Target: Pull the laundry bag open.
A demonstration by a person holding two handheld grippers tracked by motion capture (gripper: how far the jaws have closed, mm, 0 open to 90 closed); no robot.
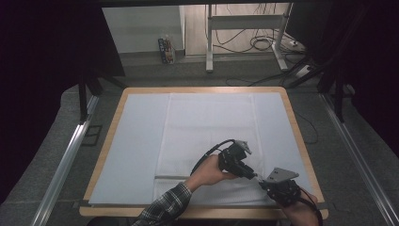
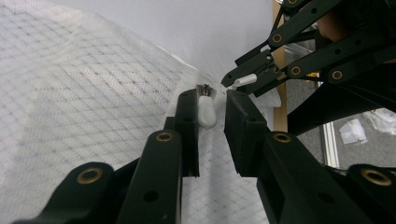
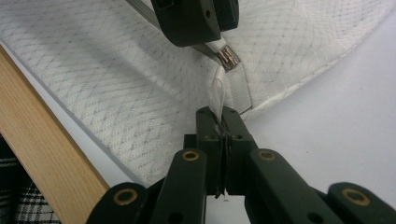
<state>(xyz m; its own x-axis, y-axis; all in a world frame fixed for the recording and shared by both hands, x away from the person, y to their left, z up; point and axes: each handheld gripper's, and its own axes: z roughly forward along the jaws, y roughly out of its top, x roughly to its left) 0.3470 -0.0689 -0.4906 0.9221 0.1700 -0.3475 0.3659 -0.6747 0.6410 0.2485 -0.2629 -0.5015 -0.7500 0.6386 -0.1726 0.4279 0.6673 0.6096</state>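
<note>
1. Wooden table under a pale sheet; grey floor around.
2. White mesh bag in the middle — reaching the near edge.
3. Right gripper clamps its zipper tab; left gripper slightly open around the slider, near right corner.

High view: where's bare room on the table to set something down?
The mat is bare left of the mesh bag, and in a narrower strip at its right. The bag's far half is flat and free. It is crowded at the near right corner, where the left gripper and right gripper meet.
</note>
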